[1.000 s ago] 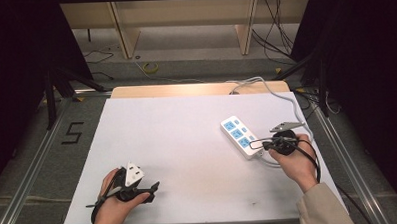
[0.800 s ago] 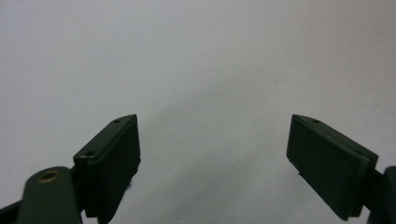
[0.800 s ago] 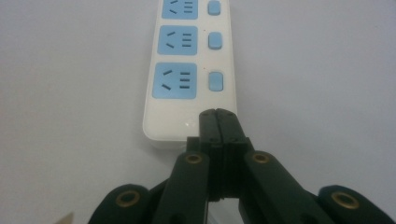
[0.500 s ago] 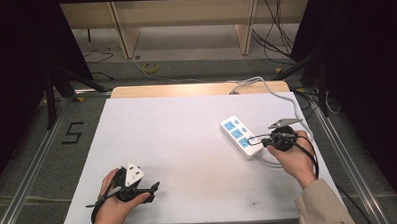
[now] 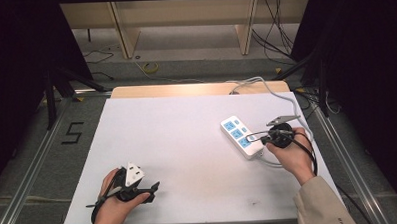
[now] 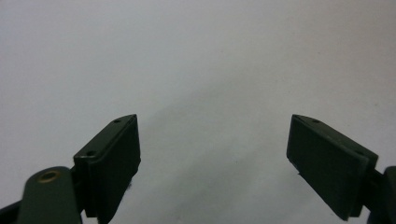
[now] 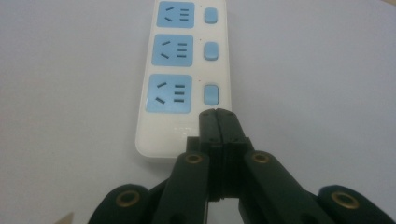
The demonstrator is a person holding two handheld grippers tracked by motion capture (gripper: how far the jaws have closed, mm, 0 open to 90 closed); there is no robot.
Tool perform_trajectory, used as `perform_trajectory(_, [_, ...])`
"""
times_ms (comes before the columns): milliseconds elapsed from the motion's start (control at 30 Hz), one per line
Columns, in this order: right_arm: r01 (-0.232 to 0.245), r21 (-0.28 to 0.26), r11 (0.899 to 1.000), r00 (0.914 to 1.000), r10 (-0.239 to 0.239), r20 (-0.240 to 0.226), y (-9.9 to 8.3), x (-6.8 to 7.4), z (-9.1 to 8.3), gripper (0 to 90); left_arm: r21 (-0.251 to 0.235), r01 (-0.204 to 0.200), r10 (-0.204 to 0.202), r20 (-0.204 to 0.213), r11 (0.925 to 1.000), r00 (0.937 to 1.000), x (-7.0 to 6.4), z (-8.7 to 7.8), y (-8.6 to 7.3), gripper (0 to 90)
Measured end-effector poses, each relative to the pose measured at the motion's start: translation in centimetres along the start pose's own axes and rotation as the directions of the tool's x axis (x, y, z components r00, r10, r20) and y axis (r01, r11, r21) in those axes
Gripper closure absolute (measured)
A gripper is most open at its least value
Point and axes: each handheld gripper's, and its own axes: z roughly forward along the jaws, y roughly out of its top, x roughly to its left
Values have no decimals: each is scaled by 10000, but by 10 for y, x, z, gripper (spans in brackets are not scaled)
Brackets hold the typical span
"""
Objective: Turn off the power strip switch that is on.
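Power strip (image 5: 241,136): white, three blue sockets each with a blue switch beside it — it lies flat on the desk (image 5: 187,142) in the right half, near the right edge, set at a slant to that edge.
Cord (image 5: 265,87): grey-white, runs from the strip's far end toward the desk's back edge and off it.
Right hand-held gripper (image 5: 254,137): held in the right hand (image 5: 290,156) by the right edge of the desk, jaws pressed together with nothing between them; in the right gripper view the tips (image 7: 218,114) sit over the near end of the strip (image 7: 184,79), just below the nearest switch (image 7: 211,94) — whether they touch the casing I cannot tell.
Left hand-held gripper (image 5: 151,186): held in the left hand (image 5: 114,205) near the front-left corner, well apart from the strip; jaws spread wide over bare desk surface (image 6: 196,60), holding nothing.
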Motion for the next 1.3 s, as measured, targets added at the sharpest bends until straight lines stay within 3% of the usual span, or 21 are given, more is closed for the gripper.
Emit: perform_trajectory(1300, [88,395,9992,10000,-88,-1,21,-3,14,900,5,-56,56,25,10000,10000,0,1,0,173])
